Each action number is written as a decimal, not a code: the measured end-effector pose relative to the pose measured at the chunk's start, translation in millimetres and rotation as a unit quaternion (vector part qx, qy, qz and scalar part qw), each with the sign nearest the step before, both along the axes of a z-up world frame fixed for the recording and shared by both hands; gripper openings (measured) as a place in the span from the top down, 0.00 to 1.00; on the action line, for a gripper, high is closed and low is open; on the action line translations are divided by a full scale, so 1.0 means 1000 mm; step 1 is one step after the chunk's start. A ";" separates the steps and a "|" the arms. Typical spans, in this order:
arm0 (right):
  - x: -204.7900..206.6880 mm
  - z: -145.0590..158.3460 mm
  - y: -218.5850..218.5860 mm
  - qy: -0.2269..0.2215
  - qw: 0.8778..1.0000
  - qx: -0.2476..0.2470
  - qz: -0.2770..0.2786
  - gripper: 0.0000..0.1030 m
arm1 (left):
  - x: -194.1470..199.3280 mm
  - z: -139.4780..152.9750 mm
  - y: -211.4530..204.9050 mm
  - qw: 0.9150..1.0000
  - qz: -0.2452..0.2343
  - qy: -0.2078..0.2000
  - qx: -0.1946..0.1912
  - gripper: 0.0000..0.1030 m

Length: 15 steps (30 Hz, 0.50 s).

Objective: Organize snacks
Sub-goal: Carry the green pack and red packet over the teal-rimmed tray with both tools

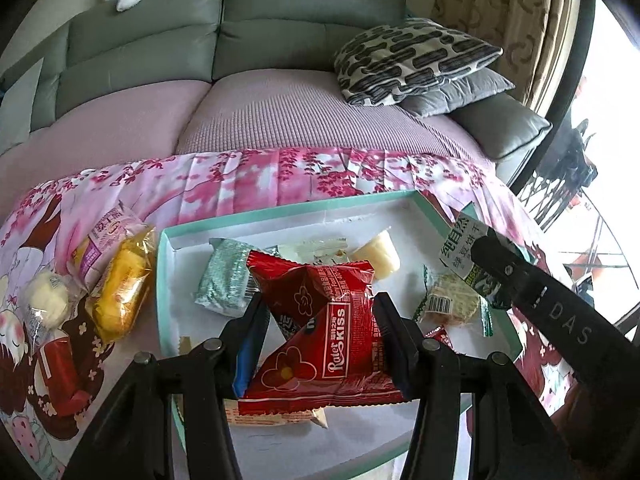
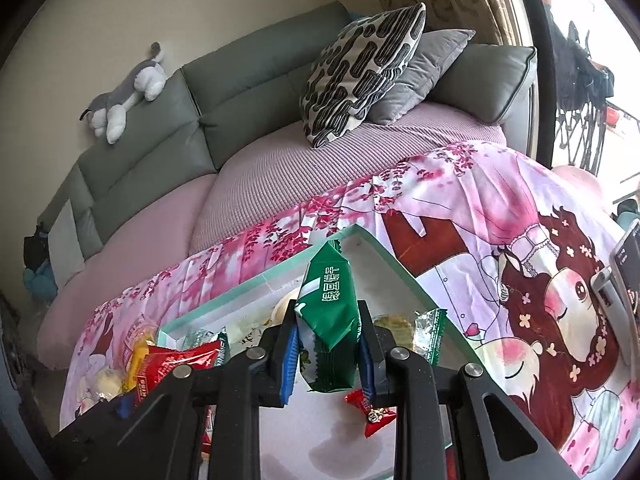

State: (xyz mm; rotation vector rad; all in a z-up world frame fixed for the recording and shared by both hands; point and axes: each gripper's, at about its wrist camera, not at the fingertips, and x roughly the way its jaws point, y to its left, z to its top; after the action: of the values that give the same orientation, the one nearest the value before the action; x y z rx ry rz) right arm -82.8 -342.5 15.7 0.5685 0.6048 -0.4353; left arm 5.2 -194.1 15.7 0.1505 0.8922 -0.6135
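Observation:
My left gripper (image 1: 318, 312) is shut on a red snack packet (image 1: 320, 328) and holds it over the shallow teal-rimmed white tray (image 1: 280, 216). My right gripper (image 2: 328, 332) is shut on a green biscuit packet (image 2: 330, 316), which stands upright above the tray's right side (image 2: 384, 256). In the left wrist view that gripper (image 1: 500, 276) and its green packet (image 1: 464, 256) come in from the right. In the tray lie a silver-green packet (image 1: 224, 276), a pale roll (image 1: 378, 258), a clear-wrapped biscuit (image 1: 450, 298) and a small red candy (image 2: 370, 414).
Left of the tray, on the pink patterned cloth (image 1: 224, 188), lie a yellow cake packet (image 1: 120, 288), a pink-labelled packet (image 1: 106, 236) and a round white snack (image 1: 46, 298). Behind is a sofa (image 1: 260, 112) with cushions (image 1: 412, 60). A phone on a stand (image 2: 624, 264) is at far right.

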 end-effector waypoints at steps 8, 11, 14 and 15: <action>0.003 -0.007 -0.004 0.015 1.000 0.009 -0.002 0.73 | -0.003 -0.003 -0.004 1.000 -0.008 -0.012 0.020 0.46; 0.004 -0.010 -0.004 0.021 1.000 0.012 0.001 0.73 | -0.004 -0.004 -0.005 1.000 -0.011 -0.014 0.023 0.46; 0.006 -0.012 -0.004 0.029 1.000 0.012 0.001 0.71 | -0.004 -0.004 -0.006 1.000 -0.013 -0.006 0.024 0.46; 0.006 -0.012 -0.004 0.030 0.999 0.012 0.000 0.71 | -0.003 -0.005 -0.005 1.000 -0.012 -0.001 0.024 0.45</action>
State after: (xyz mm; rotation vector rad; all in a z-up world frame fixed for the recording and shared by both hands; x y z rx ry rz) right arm -76.8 -346.7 3.3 0.5798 0.6680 -0.4469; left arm 2.2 -199.4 10.8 0.2051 0.9052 -0.6150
